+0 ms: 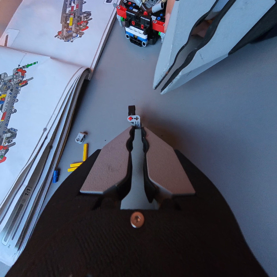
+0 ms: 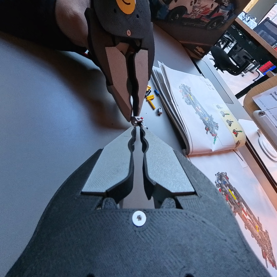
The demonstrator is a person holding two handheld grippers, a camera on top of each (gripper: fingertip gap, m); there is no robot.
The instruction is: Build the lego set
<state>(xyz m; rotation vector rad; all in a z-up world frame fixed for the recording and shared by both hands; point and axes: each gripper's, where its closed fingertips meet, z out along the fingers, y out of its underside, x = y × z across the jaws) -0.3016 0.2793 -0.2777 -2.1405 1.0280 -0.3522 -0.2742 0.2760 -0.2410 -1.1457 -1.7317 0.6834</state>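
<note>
Small light-grey plastic connector with red cross pin pinched in left jaws, poking straight ahead; right jaws pressed together, tips just beside it.

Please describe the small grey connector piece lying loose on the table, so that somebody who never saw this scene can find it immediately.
Start at the open instruction booklet on the grey table. Beside its page edges lie three yellow plastic rods and a blue plastic pin. The small light grey plastic connector lies just beyond the rods; only it is grey and stubby, with round holes.
</note>
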